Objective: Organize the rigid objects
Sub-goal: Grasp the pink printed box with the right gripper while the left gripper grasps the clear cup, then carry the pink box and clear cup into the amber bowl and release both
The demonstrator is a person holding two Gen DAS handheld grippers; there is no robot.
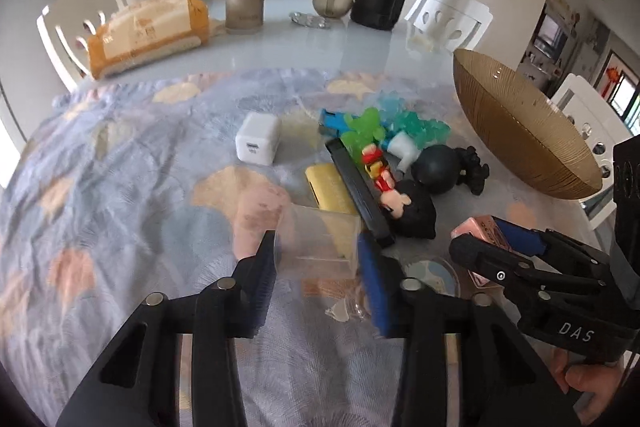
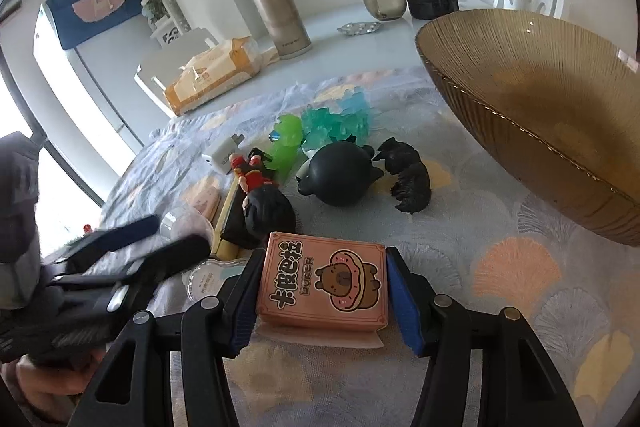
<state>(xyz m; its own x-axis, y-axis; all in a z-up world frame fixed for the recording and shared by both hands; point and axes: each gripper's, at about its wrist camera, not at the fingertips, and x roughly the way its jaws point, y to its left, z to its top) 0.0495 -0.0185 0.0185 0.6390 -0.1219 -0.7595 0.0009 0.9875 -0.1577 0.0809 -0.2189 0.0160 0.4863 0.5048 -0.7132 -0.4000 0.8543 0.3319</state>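
Patterned cloth [image 2: 520, 267]: one gold bowl [image 2: 520, 67], one pink card box [image 2: 324, 287], two black figures [image 2: 340, 173].

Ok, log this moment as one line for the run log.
left tool: shut on clear plastic cup | right tool: shut on pink card box | gold bowl: empty | toys on cloth

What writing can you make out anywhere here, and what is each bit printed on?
"DAS": white letters on the right claw, seen from the left wrist camera.
"POKER": on the pink card box held in that claw.
"卡皮巴拉": large characters on the same box.
Steel tumbler: small mark near its base, too small to read.
Orange packet: print too blurred.
Round lid: text too blurred.
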